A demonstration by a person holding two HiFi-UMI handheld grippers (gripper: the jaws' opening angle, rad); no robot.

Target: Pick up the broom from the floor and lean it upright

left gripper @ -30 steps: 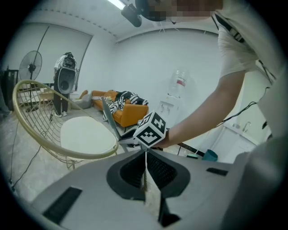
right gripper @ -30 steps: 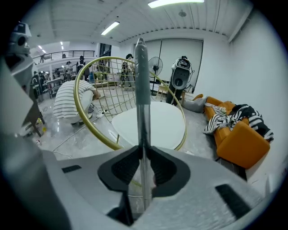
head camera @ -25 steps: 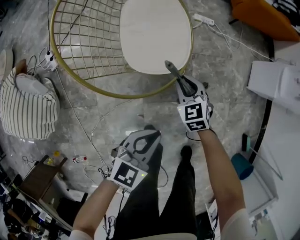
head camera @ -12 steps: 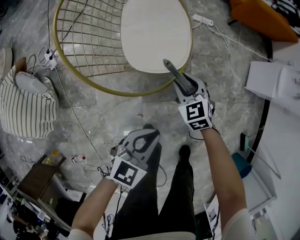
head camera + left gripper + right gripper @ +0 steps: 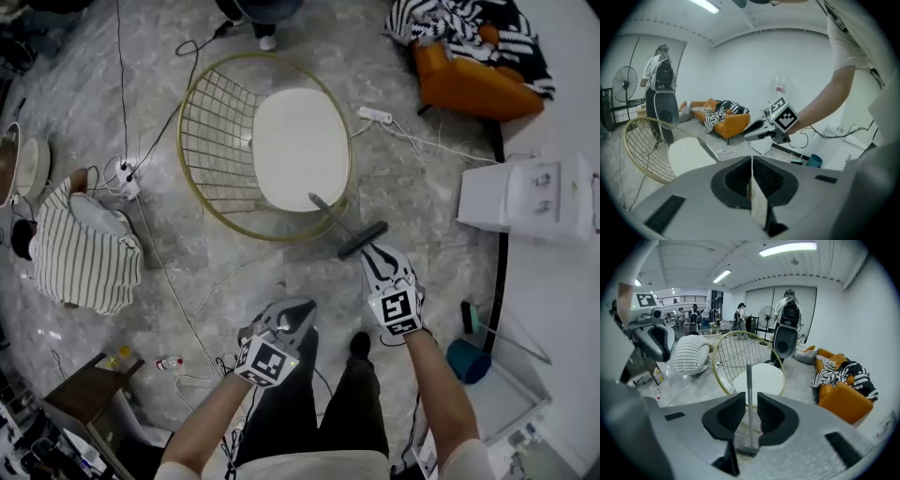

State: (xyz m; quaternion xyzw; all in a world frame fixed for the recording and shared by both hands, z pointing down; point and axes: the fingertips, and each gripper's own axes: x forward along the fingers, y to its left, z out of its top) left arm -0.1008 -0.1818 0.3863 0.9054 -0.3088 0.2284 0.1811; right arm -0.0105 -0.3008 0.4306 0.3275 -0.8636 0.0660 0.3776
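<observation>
Broom (image 5: pixel 342 223) at rim of wire chair (image 5: pixel 300 145)
Lies just beyond right gripper (image 5: pixel 376 254) (jaws apart, just narrowing, pinching nothing).

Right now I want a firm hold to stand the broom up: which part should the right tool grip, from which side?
Probably the thin straight handle, about midway. Come from the brush head end, where the right tool sits: the broom's handle points toward the chair, centred between its jaws, which have just been closing but stand clear of it.
</observation>
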